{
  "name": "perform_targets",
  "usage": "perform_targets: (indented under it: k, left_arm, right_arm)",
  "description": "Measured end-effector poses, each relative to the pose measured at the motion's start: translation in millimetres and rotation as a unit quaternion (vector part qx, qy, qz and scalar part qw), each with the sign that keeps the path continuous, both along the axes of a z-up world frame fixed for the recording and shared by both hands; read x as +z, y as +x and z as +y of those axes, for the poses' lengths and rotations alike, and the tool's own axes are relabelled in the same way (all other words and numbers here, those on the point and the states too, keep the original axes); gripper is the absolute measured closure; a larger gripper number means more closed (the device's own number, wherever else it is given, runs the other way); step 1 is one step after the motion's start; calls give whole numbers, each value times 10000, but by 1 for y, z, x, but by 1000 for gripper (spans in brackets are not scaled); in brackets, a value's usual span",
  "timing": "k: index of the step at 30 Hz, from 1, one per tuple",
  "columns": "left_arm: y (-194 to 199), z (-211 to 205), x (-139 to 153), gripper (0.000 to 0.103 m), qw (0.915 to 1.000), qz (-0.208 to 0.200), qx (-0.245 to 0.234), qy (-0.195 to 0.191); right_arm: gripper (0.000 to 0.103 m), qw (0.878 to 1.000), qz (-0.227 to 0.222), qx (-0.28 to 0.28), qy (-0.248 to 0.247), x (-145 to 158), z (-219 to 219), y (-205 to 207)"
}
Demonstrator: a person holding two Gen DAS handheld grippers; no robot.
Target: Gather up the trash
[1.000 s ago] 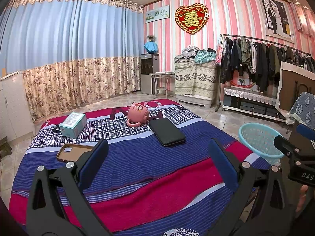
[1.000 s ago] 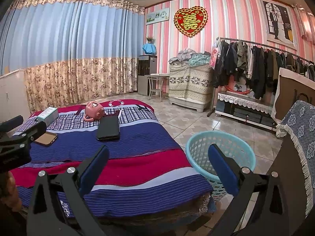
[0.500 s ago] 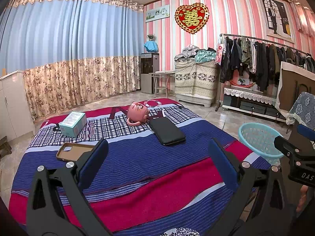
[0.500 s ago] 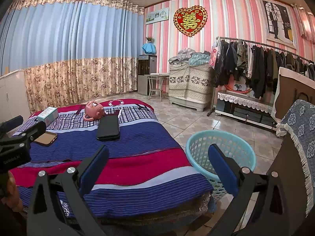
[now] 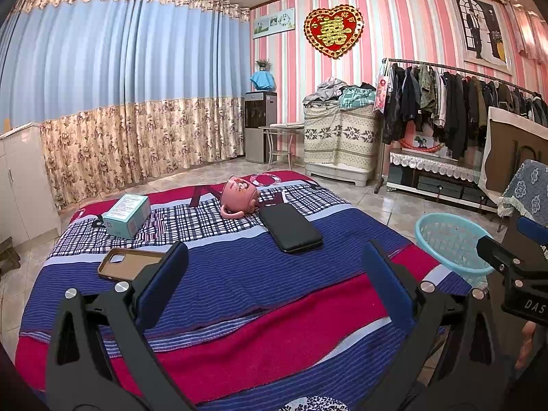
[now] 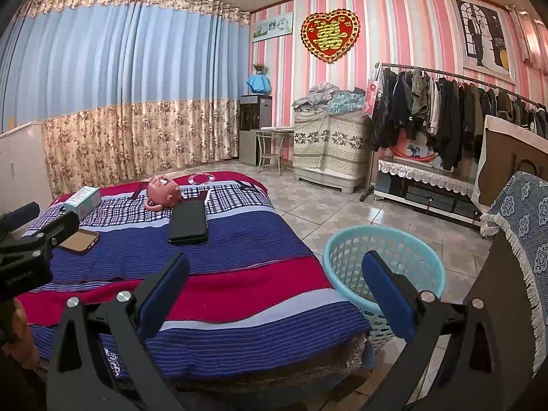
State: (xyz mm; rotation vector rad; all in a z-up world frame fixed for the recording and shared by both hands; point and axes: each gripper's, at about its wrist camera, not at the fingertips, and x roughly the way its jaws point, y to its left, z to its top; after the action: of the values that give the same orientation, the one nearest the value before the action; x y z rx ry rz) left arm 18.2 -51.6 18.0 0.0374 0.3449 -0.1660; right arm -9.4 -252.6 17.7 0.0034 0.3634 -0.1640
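A low bed with a striped blue and red blanket (image 5: 239, 291) holds a teal box (image 5: 127, 210), a pink cup on its side (image 5: 238, 195), a black phone-like case (image 5: 290, 227) and a brown phone case (image 5: 128, 264). A light blue basket (image 6: 383, 274) stands on the floor at the bed's right side; it also shows in the left wrist view (image 5: 452, 246). My left gripper (image 5: 274, 294) is open and empty above the bed's near end. My right gripper (image 6: 274, 298) is open and empty, between the bed corner and the basket.
A clothes rack (image 5: 462, 109) and a low cabinet (image 5: 435, 178) line the right wall. A covered chest (image 5: 339, 133), a small table (image 5: 279, 137) and a water dispenser (image 5: 260, 126) stand at the back. Curtains (image 5: 120, 102) cover the left wall. The floor is tiled.
Both grippers have barely shifted; the views are nearly the same. Nothing was taken hold of or let go.
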Motion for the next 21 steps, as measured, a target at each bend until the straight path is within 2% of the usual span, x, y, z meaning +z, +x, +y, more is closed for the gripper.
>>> perform_targets:
  k: [21]
  left_arm:
    - [-1, 0, -1, 5, 10000, 37, -8, -31]
  right_arm:
    - [5, 10000, 1, 2, 4, 0, -1, 0]
